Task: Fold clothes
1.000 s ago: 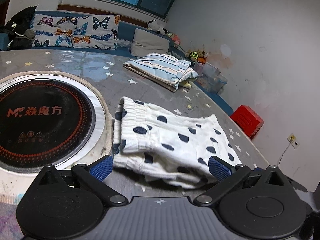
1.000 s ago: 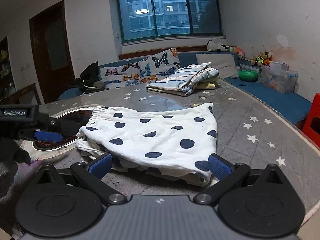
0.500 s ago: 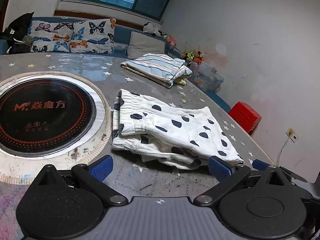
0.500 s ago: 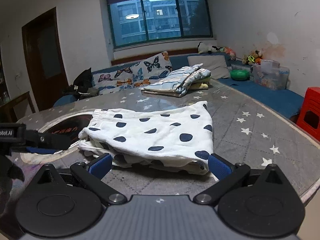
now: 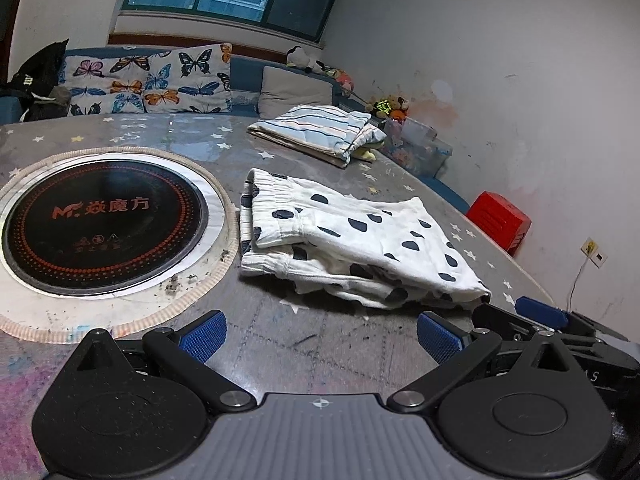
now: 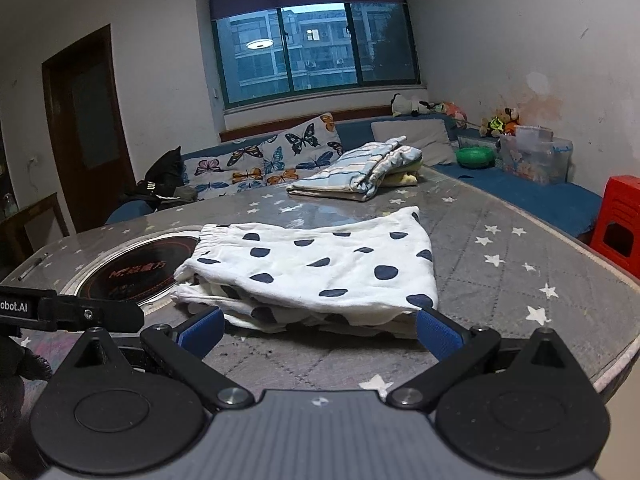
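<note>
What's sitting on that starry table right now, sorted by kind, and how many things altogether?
Polka-dot shorts: 1
Stack of folded striped clothes: 1
Round built-in induction cooktop: 1
Total: 3

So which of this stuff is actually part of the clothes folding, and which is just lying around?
Part of the job:
- polka-dot shorts
- left claw, open
- right claw, open
- striped folded pile

Lying about:
- round cooktop
- butterfly cushions
- red stool
- plastic toy bin
</note>
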